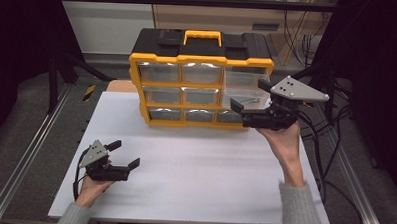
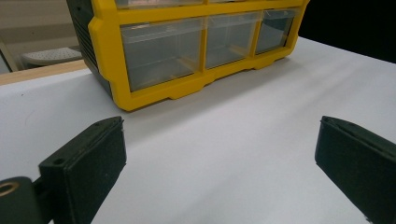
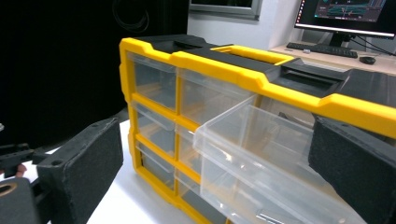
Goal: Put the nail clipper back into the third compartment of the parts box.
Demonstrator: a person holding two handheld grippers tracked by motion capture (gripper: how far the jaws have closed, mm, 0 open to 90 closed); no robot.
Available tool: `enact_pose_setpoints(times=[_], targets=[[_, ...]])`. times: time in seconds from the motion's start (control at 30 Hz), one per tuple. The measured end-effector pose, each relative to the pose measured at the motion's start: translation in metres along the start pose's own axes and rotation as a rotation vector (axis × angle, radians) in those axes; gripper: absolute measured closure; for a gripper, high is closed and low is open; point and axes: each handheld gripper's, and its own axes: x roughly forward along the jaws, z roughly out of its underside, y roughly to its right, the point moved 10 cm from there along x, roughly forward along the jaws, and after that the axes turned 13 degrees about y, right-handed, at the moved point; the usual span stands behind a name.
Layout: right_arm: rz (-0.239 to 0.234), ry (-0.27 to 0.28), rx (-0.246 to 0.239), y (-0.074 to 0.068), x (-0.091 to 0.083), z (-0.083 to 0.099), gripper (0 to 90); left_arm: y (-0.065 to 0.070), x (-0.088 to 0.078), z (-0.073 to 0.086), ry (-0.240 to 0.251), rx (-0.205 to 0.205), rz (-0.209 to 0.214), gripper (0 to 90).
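We take the work to be on the clear drawer (image 3: 261,158) in the right column of the yellow organiser (image 1: 201,84). It already stands pulled well out of its slot, and in the right gripper view it juts toward us between the two jaws of the right claw (image 1: 250,98). Those jaws stand wide apart; the drawer front lies in the gap, but we cannot tell whether either pad touches it. From the high view the drawer (image 1: 244,96) seems to be the middle one on the right, with some small grey pieces lying in it, too small to identify. The other drawers (image 1: 202,73), to the claw's left, sit flush in the frame.

So we judge the pulling-out done, or close to it. What is left depends on the aim: taking something from the drawer, dropping something in, or pushing it shut. None of that has begun, since the right claw holds nothing.

The left claw (image 1: 123,154) is well apart from the organiser, low over the bare white desk (image 1: 194,182) near its front edge. Its jaws are also spread, with nothing between them. In its own view the bottom row of drawers (image 2: 163,58) lies ahead and untouched.
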Motion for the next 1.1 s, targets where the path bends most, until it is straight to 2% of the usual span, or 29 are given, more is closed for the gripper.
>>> enact_pose_setpoints(times=[0.07, 0.37, 0.6, 0.73, 0.77, 0.8, 0.83, 0.87, 1.1], targets=[[-0.009, 0.006, 0.003, -0.004, -0.002, 0.003, 3.8, 0.0, 0.0, 0.0, 0.0, 0.0, 0.0, 1.8], [-0.059, -0.027, 0.016, -0.023, -0.011, 0.031, 3.7, 0.0, 0.0, 0.0, 0.0, 0.001, 0.001, 1.8], [-0.071, -0.065, 0.039, -0.033, -0.016, 0.064, 3.7, 0.001, 0.0, 0.0, 0.0, 0.001, 0.001, 1.8], [-0.064, -0.087, 0.058, -0.032, -0.018, 0.083, 3.6, 0.001, 0.0, 0.0, 0.0, 0.001, 0.001, 1.8], [-0.057, -0.094, 0.065, -0.031, -0.021, 0.094, 3.6, 0.001, 0.0, 0.0, 0.0, 0.001, 0.001, 1.8], [-0.057, -0.094, 0.065, -0.031, -0.021, 0.094, 3.6, 0.001, 0.0, 0.0, -0.001, 0.0, 0.001, 1.8], [-0.051, -0.094, 0.078, -0.029, -0.024, 0.103, 3.7, 0.001, 0.0, 0.0, -0.001, 0.001, 0.001, 1.8], [-0.051, -0.094, 0.078, -0.029, -0.024, 0.103, 3.7, 0.001, 0.0, 0.0, -0.001, 0.001, 0.001, 1.8], [-0.029, -0.108, 0.107, -0.02, -0.036, 0.138, 3.5, 0.001, 0.0, 0.001, -0.003, 0.0, 0.002, 1.7]])
